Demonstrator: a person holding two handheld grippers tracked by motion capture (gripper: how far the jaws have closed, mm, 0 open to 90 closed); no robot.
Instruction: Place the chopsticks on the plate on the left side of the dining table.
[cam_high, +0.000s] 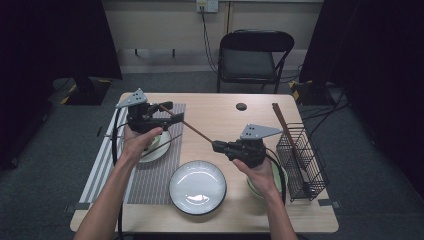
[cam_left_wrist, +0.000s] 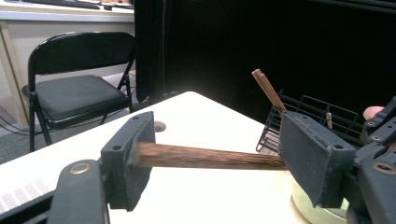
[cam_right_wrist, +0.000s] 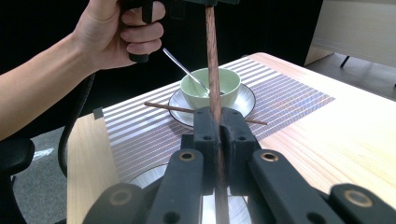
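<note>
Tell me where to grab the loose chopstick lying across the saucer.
Grip the chopstick at an end overhanging the saucer, from above, jaws across the thin shaft. It bridges the rim, so both ends seem raised off the placemat; the middle lies close to the bowl.

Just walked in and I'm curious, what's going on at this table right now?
A person is passing a wooden chopstick between two hand-held tools. The right tool is shut on one end of it, while the other end sits between the open jaws of the left tool. A second chopstick lies across the small plate under the green bowl on the striped mat. More chopsticks stand in the wire basket.
</note>
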